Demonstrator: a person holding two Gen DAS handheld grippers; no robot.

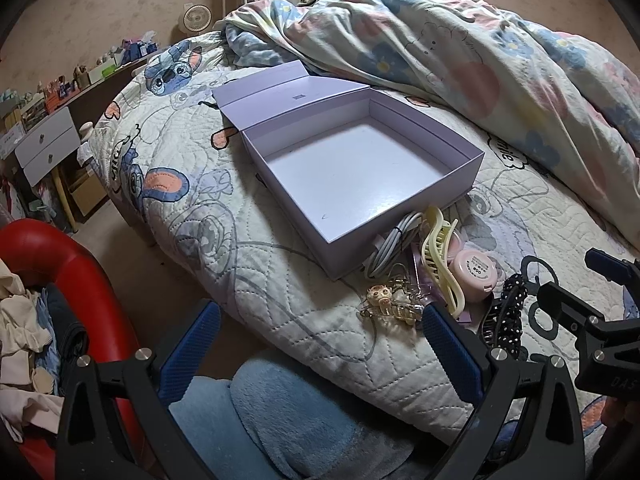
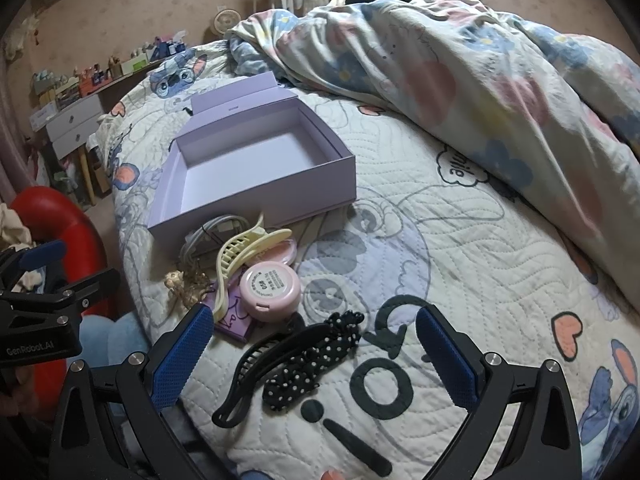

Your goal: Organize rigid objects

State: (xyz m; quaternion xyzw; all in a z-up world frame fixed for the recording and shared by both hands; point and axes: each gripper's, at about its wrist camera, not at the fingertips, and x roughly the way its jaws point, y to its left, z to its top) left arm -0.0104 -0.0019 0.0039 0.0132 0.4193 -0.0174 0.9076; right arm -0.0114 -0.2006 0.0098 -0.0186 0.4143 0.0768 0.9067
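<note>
We hold our left gripper [image 1: 320, 356] wide open, with nothing between its blue pads [image 1: 450, 354]. It hangs over the near edge of the bed [image 1: 280, 308], above a fuzzy blue blanket [image 1: 280, 412]. Our right gripper [image 2: 314, 360] is wide open too, just above a black clip with a dotted bow [image 2: 296, 364]. The purple box [image 1: 360, 176] sits open on the bed, back from the near edge, and nothing is inside it. A small pile lies right against the box's near side. In it we see a white cord [image 1: 394, 248], a yellow hair clip [image 1: 438, 254], a round pink case [image 1: 476, 276] and a gold clip [image 1: 390, 304]. A rumpled flowery cover [image 1: 460, 60] is heaped along the far side of the bed. A red chair [image 1: 76, 284] stands by the bed.
</note>
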